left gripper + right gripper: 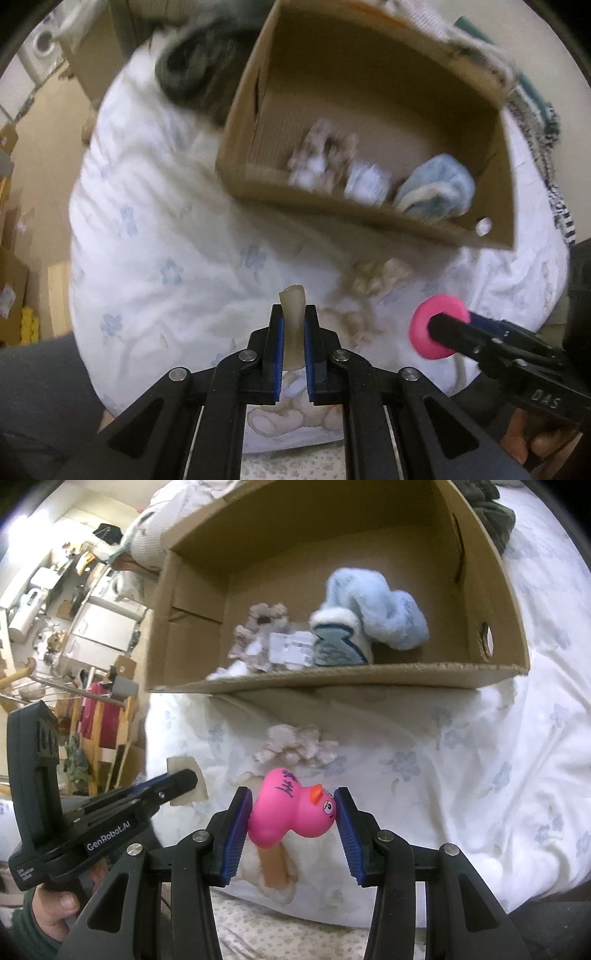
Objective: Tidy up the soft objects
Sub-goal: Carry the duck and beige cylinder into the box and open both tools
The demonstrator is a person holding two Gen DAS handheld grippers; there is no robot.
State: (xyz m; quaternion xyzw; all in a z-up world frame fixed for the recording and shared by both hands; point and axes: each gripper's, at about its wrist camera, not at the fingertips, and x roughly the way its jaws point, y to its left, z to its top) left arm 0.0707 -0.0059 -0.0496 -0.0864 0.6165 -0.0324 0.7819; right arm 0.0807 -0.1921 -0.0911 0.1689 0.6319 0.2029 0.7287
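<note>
Clamped between the right gripper [293, 814] fingers, a pink rubber duck [291, 808]; pinched in the left gripper [293, 332], a pale beige soft strip [293, 325]. Both just short of the open brown cardboard box [369, 675], near a fluffy light-blue slipper [373, 616] inside.
</note>
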